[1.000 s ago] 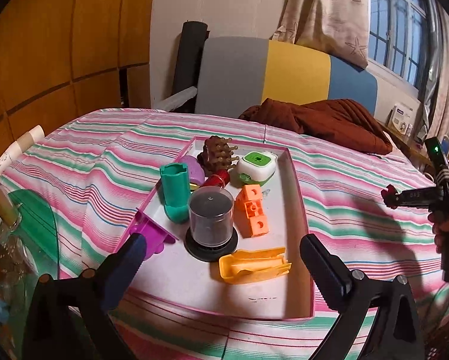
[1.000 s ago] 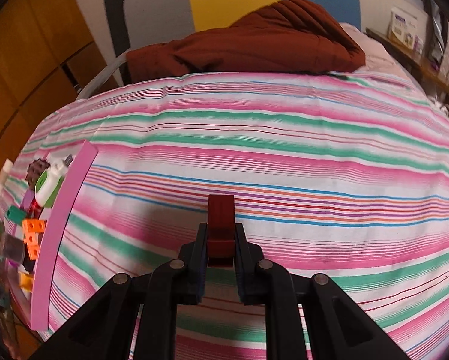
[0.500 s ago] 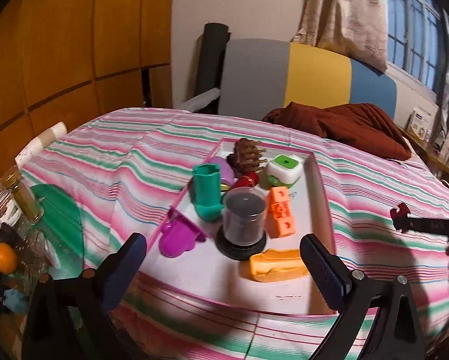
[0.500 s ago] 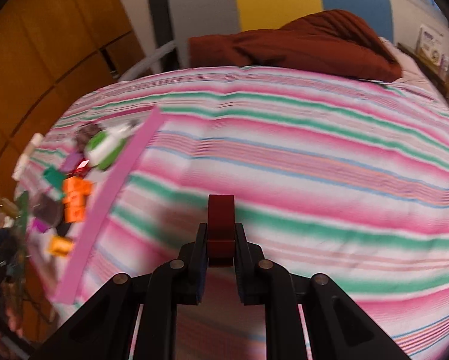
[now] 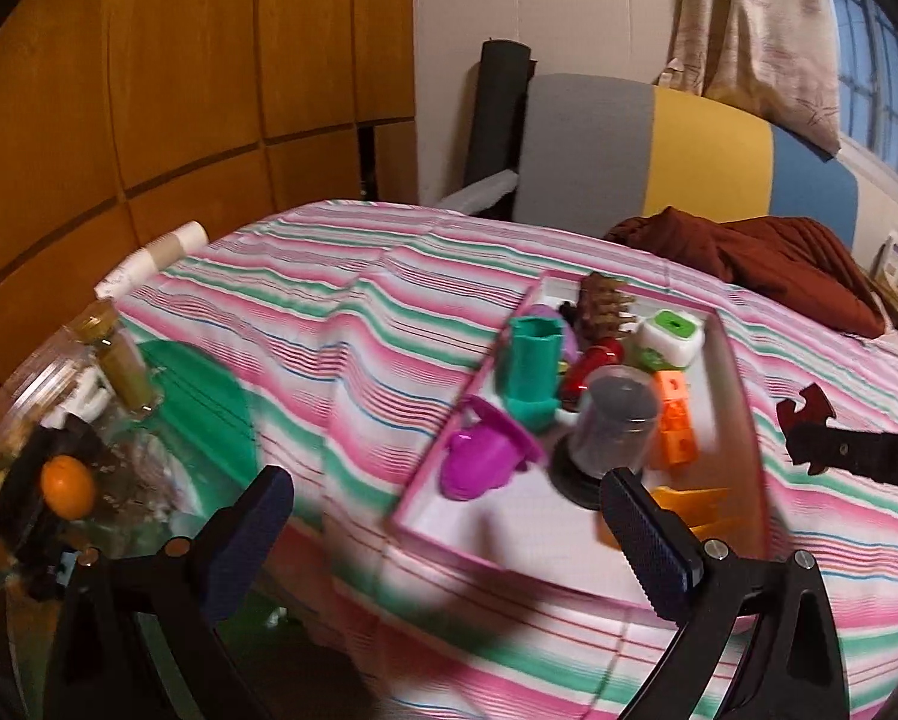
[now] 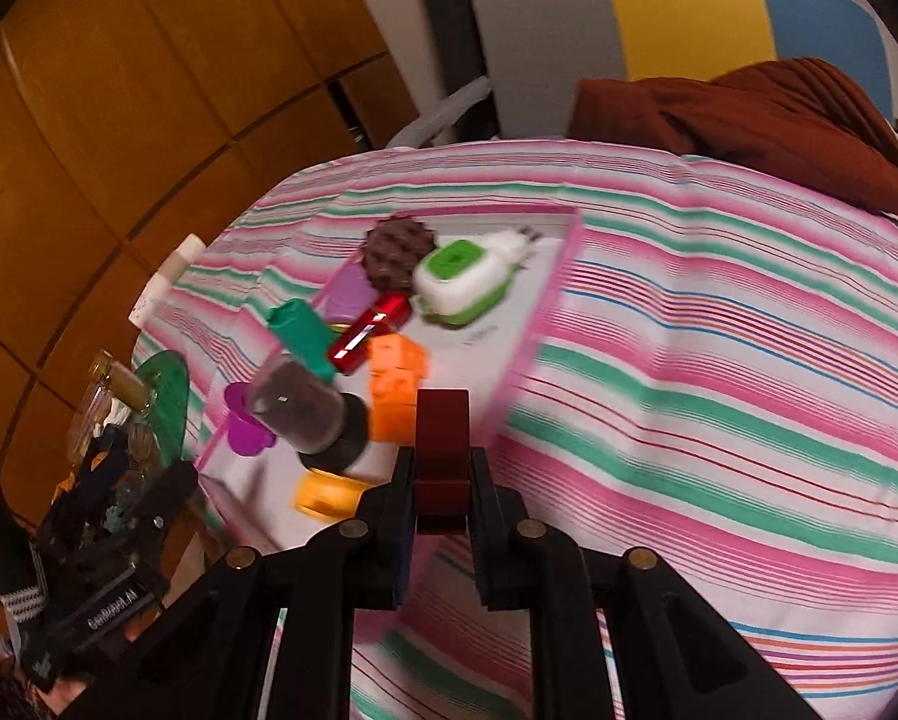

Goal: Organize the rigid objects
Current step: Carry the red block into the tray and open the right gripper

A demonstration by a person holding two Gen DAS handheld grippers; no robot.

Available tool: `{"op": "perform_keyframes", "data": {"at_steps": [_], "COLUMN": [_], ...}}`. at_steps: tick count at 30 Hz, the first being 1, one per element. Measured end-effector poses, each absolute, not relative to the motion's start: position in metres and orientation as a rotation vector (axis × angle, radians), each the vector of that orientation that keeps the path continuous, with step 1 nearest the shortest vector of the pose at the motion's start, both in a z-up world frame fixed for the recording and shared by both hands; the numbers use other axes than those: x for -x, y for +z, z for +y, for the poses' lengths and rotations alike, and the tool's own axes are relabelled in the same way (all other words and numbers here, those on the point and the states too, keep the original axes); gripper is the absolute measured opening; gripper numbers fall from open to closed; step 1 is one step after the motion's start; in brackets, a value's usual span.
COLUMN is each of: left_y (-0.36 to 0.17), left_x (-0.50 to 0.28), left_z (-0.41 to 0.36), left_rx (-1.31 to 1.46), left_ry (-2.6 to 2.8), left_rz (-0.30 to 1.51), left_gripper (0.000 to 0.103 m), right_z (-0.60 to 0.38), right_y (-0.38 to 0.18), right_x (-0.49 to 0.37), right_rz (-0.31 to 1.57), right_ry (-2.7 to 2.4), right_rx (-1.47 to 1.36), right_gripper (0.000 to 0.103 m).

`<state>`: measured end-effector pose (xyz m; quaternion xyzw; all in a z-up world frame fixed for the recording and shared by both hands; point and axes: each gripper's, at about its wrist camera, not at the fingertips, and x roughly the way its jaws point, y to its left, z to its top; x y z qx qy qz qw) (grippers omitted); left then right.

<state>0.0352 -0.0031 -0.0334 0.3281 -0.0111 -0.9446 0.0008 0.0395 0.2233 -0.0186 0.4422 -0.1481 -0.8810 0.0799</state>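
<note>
While fingers (image 6: 402, 498) clamp it, the dark red block (image 6: 443, 450) points forward.

Dim warm indoor light, strong motion blur, fisheye-bent edges with dark vignette.

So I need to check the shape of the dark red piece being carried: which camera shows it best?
The left wrist view: it shows the dark red piece side-on, notched outline clear above the striped cloth. The right wrist view shows it edge-on, clamped in the right gripper.
</note>
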Motion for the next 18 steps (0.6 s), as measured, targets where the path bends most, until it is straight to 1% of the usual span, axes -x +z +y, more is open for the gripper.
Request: {"op": "perform_keyframes", "data": {"at_steps": [5, 9, 15, 18], "left_y": [-0.031, -0.028, -0.029, -0.030], "left_x": [-0.037, -0.035, -0.032, -0.032], "left_z": [-0.010, -0.013, -0.013, -0.014], "left_rx": [-0.982, -1.000, -1.029, -1.050], "left_ry": [-2.929, -2.908, -2.881, -2.880], "left_rz": [-0.072, -0.071, -0.084, -0.068], "left_gripper": [0.103, 0.103, 0.103, 0.103], "right_z": [0.203, 0.197, 0.194, 0.198], "right_y": [-0.025, -0.035, -0.043, -0.042], "right_x": [-0.022, -0.013, -0.006, -0.002], "right_rz": [-0.417, -0.434, -0.410, -0.403], "right_ry": [-2.634, -2.637, -2.668, -2.730], "right_rx": [-1.376, -1.435, -1.486, -1.484], "right_gripper": [0.014, 0.014, 0.014, 0.018]}}
